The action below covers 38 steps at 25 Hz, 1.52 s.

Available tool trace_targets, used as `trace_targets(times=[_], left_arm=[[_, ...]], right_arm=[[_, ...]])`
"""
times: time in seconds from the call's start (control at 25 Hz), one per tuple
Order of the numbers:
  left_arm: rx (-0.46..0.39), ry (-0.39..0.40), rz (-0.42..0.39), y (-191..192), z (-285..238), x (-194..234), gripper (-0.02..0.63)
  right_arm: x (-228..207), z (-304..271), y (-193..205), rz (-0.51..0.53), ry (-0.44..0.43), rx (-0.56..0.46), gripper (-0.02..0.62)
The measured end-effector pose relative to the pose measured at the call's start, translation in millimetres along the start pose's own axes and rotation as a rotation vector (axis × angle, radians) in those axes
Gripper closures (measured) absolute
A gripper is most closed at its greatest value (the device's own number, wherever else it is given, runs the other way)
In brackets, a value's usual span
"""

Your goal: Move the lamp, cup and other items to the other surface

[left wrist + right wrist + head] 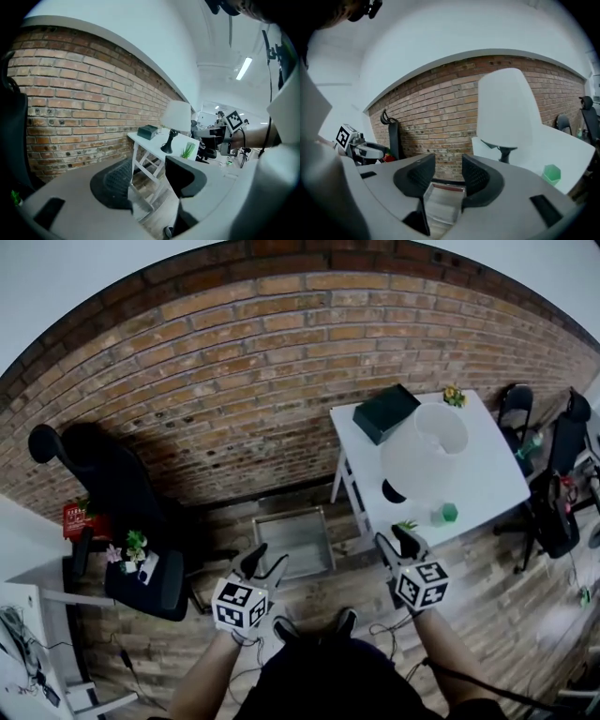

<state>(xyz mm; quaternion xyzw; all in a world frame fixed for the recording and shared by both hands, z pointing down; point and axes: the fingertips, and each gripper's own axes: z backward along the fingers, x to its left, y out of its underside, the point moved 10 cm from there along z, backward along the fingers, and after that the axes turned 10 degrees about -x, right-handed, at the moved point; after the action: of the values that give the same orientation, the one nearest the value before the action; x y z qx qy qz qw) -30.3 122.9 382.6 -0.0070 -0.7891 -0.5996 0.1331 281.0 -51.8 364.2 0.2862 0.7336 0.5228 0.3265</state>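
A white table [492, 486] stands at the right by the brick wall. On it are a lamp [424, 452] with a white shade, a green cup [448, 514], a dark green box [385, 412], a small flowering plant [455, 395] and a tuft of green plant [406, 524]. My right gripper [397, 540] hovers open at the table's near edge, short of the lamp [505, 112] and cup [551, 173], nothing between its fingers. My left gripper [260, 562] is open over the floor, left of the table [149, 143], empty, and it faces the lamp [177, 117].
A metal tray [292, 540] lies on the wooden floor between the grippers. A black office chair [122, 493] at the left carries small flowers [134, 545] on its seat. A white desk [28, 615] is at the lower left. More black chairs [553, 493] stand right of the table.
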Motion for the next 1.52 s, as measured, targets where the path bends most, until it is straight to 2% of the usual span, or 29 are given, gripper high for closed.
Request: trace_targets(times=[0.16,0.28,0.4,0.52,0.72,1.08,1.52], left_arm=[[-0.114,-0.012,-0.036,-42.5,12.5,-3.2,0.417],[-0.199,-0.035,-0.061,-74.9,24.6,-7.6,0.480],[-0.250,-0.072,-0.092,-99.3,35.7,-13.1,0.547],[-0.282,-0.093,-0.117,-113.0,45.8,-19.6,0.581],[-0.300,-0.095,-0.136,-116.4,55.1,-24.1,0.598],[-0.297,-0.102,-0.143,-113.1,54.0,-30.1,0.600],[-0.274,-0.110,-0.122,-107.5,47.5,-30.4,0.600]], right_arm=[[38.8,-21.7,-40.6,0.074,-0.094,-0.084,0.450],[67.4,-31.6,-72.7,0.123,-0.140,-0.163,0.485],[92.5,-38.2,-92.7,0.137,-0.206,-0.223,0.546],[109.1,-41.1,-98.6,0.124,-0.261,-0.243,0.587],[120.5,-39.6,-99.9,0.141,-0.293,-0.259,0.591],[118.9,-37.3,-92.4,0.213,-0.289,-0.258,0.592],[113.9,-32.9,-92.6,0.211,-0.295,-0.260,0.592]])
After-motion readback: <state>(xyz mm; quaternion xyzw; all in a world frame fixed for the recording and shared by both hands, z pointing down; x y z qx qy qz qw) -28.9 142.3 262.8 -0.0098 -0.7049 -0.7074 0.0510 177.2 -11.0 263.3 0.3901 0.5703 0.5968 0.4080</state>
